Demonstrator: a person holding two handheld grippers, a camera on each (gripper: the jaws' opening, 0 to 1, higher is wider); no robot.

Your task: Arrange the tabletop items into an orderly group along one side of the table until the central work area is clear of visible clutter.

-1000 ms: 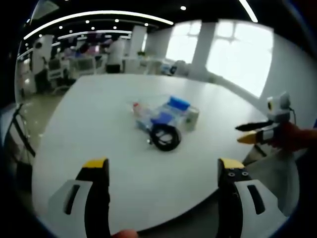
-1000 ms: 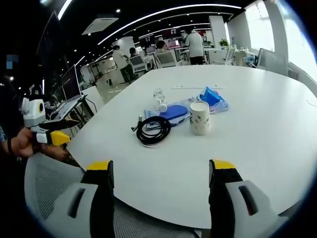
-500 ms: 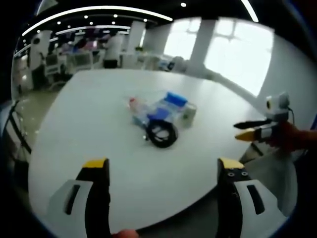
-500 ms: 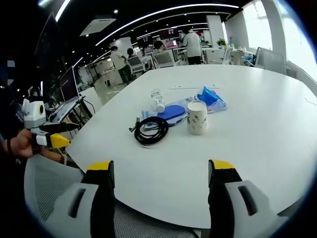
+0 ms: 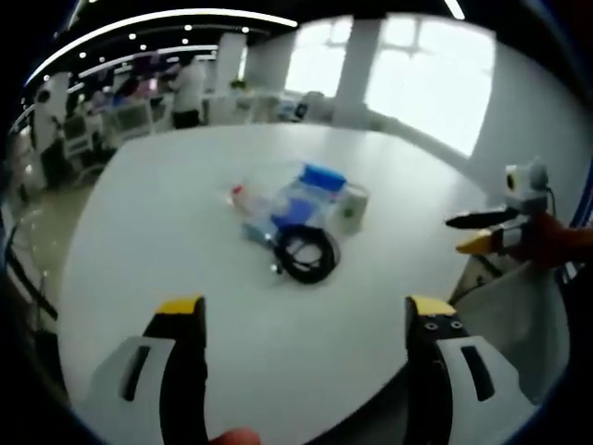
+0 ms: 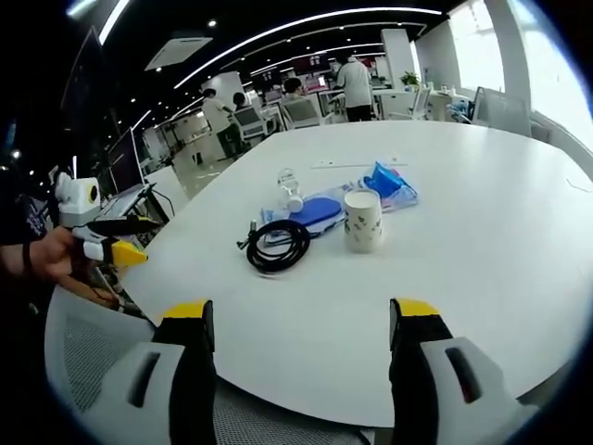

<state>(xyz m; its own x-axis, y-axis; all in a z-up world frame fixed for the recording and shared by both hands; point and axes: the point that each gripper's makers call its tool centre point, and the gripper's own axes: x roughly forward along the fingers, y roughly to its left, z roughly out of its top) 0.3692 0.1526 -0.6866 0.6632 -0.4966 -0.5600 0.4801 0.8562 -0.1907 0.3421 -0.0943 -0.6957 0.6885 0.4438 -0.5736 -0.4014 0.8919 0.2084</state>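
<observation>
**Inspector:** Reporting your position and what your fingers hold?

**Me:** Both held off the near edge of the round white table (image 6: 482,278), well apart from the clutter. My left gripper (image 5: 306,320) has its jaws spread wide with nothing between them; my right gripper (image 6: 301,320) likewise, wide apart and empty.

**Inspector:** Where are the items?

**Me:** Bunched at the table's centre. In the right gripper view: a coiled black cable (image 6: 275,247) nearest me, a white paper cup with a small leaf print (image 6: 362,222) upright just right of it, a flat dark-blue pouch (image 6: 316,209) between and behind them, a clear plastic bottle lying on its side (image 6: 290,190) further off, and a crumpled blue plastic packet (image 6: 387,183) at the far right. Whether the pieces touch, I cannot tell.

**Inspector:** Step in hand?

**Me:** Approach, in my judgement; nothing is yet moved to a side. The next move calls for reaching in to the cable first, closing on a strand of the coil, and carrying it to one edge.
</observation>
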